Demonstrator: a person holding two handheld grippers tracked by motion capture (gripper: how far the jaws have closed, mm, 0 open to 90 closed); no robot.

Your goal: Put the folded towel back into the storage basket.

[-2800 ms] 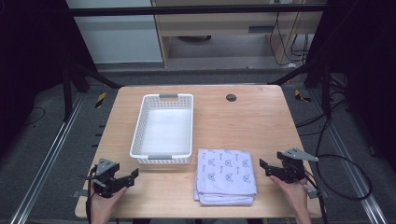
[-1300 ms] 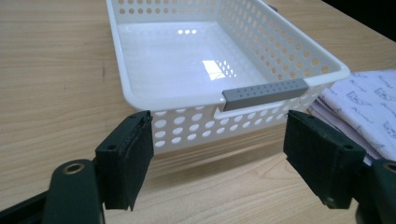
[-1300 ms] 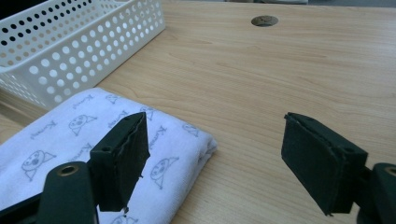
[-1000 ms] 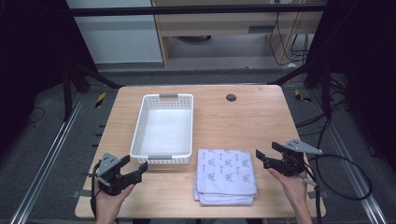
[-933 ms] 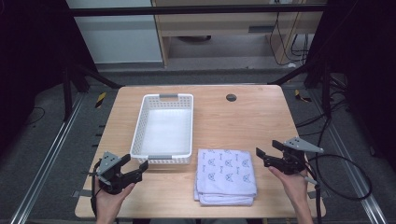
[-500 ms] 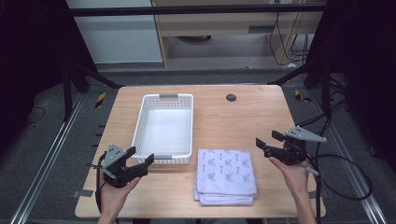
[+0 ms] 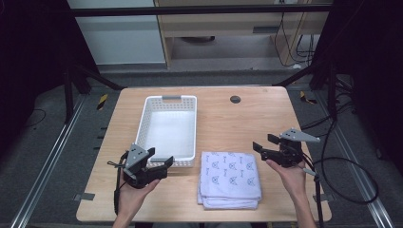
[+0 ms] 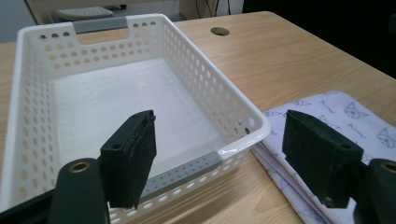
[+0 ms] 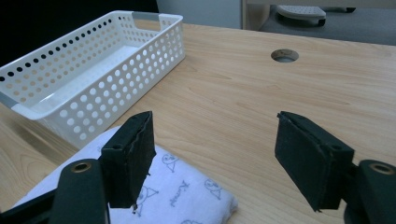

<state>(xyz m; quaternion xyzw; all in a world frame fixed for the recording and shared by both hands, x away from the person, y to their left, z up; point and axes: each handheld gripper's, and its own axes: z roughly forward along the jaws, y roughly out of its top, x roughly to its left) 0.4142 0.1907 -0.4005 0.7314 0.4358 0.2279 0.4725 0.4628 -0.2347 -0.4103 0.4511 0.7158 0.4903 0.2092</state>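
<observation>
On the counter (image 7: pixel 228 118) a basket (image 7: pixel 168 130) stands left of the middle, its long side running away from the person. Just beside its near right corner, closer to the person, lies a folded cloth (image 7: pixel 229 179); whether the two touch cannot be told. A round hole (image 7: pixel 235 99) sits in the counter towards the far edge, right of the basket. The left claw (image 7: pixel 159 160) hovers at the basket's near left corner, over the counter's near left part. The right claw (image 7: pixel 263 142) hangs to the right of the cloth, near its far right corner.
</observation>
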